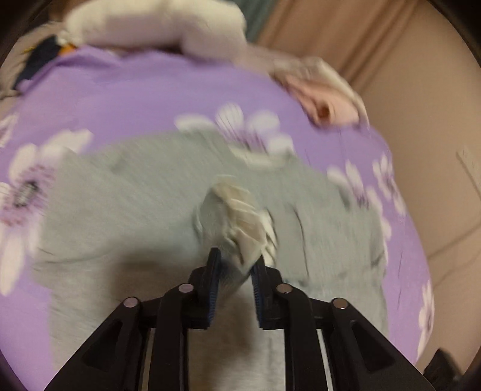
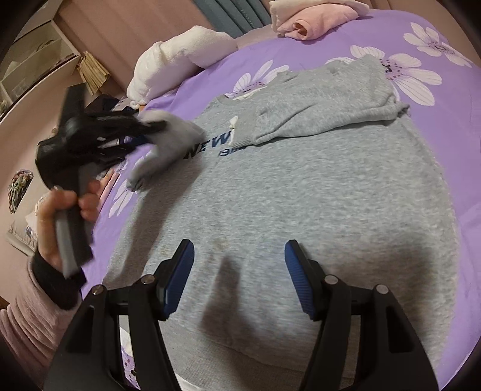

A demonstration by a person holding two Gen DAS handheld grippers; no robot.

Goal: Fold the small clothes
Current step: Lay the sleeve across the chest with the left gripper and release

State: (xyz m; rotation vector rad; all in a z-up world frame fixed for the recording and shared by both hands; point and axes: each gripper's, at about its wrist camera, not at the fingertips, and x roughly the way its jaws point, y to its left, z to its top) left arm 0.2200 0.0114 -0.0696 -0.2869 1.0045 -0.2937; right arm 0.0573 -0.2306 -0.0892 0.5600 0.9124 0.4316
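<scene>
Purple bedsheet (image 2: 375,33) w/ white flowers covered the bed, and a grey sweatshirt (image 2: 270,195) lay flat on it, front up, dark blue letters across the chest. One sleeve (image 2: 324,105) was folded in over the chest, cuff just beside the letters. Far edge of the bed had a rolled white towel (image 2: 180,57) and a folded pink garment (image 2: 318,21), both apart from the sweatshirt. Left gripper (image 1: 236,267) was clamped on the other sleeve's cuff (image 1: 240,222); in the left wrist view the bunched cloth sat pinched btwn the two pads, blurred. From the right wrist view that gripper was lifted above the sheet at the sweatshirt's left side, sleeve hanging from it, a hand (image 2: 64,222) in a pink sleeve w/ dark cuff gripping the handle. Right gripper (image 2: 239,267) hovered over the lower part of the sweatshirt, jaws apart, nothing btwn them, its shadow on the cloth.
</scene>
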